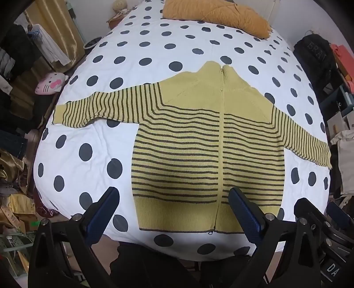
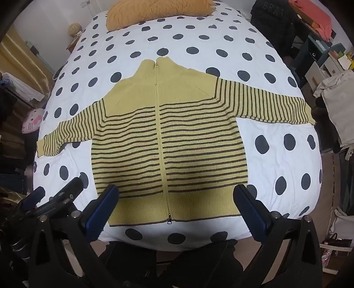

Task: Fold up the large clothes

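Knitwear laid out for folding: a yellow ribbed-knit zip cardigan with dark olive stripes (image 1: 199,141) is lying flat, front up and zipped, on a white quilt with dark grey polka dots (image 1: 88,133), collar toward 12 o'clock and hem toward 6 o'clock, both sleeves spread out to 9 and 3 o'clock. The left gripper (image 1: 174,212) and the right gripper (image 2: 177,210) are hovering above the hem, each with jaws spread fully wide and holding nothing. By judgement the knit is handling as soft, limp and fairly thick, stretching and sagging rather than sliding, so thin single-layer pinches are likely slipping off; the striped cuffs (image 2: 307,113) and the shoulder seams are offering the firmest holds for bringing the sleeves across the body. A mustard-yellow quilted cushion (image 1: 216,15) is lying at 12 o'clock, well apart from the cardigan
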### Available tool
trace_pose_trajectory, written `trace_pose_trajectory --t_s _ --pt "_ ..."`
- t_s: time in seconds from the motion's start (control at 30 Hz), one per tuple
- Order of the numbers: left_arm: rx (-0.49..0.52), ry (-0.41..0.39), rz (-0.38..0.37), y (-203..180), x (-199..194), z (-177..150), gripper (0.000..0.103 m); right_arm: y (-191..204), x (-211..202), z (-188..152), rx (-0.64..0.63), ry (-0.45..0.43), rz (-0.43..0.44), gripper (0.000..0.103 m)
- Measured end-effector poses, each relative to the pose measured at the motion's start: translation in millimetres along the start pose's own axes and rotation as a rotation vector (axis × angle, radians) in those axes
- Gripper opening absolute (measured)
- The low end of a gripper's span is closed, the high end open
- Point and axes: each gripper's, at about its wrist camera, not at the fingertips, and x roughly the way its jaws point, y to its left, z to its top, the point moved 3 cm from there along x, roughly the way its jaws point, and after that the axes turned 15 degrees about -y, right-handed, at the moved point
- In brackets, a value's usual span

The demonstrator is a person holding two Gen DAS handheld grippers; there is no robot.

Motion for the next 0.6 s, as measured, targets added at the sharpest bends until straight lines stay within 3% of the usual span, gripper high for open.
trace_pose_trajectory --t_s 0.6 --pt "-0.01 -0.014 -0.011 3.4 -1.6 1.3 0.095 2.6 -0.6 -0.2 0.0 -0.005 -0.003 0.103"
